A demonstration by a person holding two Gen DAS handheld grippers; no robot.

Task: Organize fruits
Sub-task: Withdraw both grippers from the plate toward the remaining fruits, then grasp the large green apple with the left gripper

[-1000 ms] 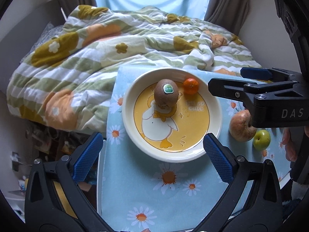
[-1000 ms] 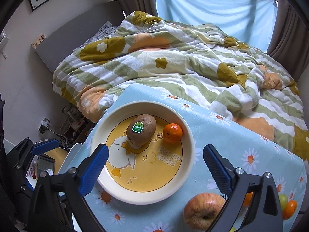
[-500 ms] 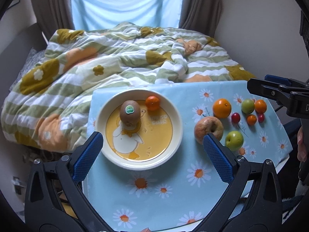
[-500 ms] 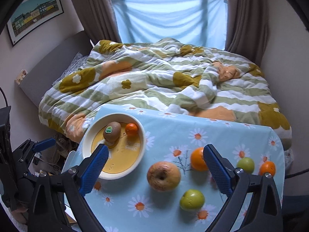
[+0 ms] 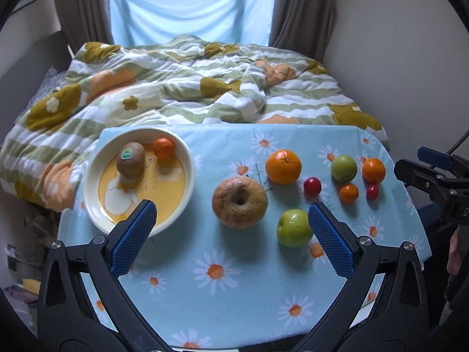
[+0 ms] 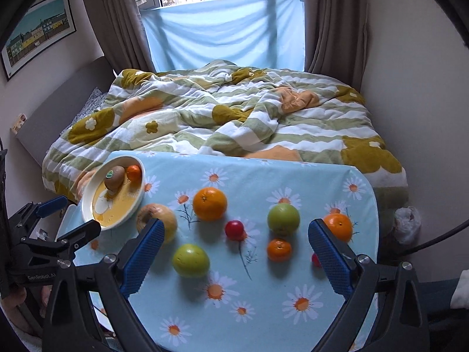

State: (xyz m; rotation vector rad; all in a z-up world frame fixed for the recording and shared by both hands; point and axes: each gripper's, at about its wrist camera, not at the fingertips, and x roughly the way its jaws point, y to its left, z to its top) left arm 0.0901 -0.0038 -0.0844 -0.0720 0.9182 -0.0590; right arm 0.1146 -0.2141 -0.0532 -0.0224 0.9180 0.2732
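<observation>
A white plate with a yellow duck print (image 5: 96, 205) (image 6: 88, 205) sits at the table's left end and holds a kiwi (image 5: 130, 158) (image 6: 115, 177) and a small tangerine (image 5: 163, 147) (image 6: 134, 172). Loose on the daisy cloth lie a brownish apple (image 5: 239, 202) (image 6: 168, 220), a large orange (image 5: 283, 166) (image 6: 210, 204), a green apple (image 5: 294, 228) (image 6: 190, 260), another green fruit (image 5: 343, 168) (image 6: 283, 219), small tangerines and red cherry tomatoes. My left gripper (image 5: 233, 220) hangs open above the near edge. My right gripper (image 6: 234, 245) is open too, holding nothing.
The small table with the blue daisy cloth (image 5: 234, 278) stands against a bed with a rumpled green-striped quilt (image 5: 181, 88). A wall runs along the right. Curtains and a window are behind the bed. A person's hand (image 5: 455, 252) shows at the right edge.
Both grippers have pulled back and risen from the plate, swinging right. The whole table and the loose fruits have come into view. No fruit has moved.
</observation>
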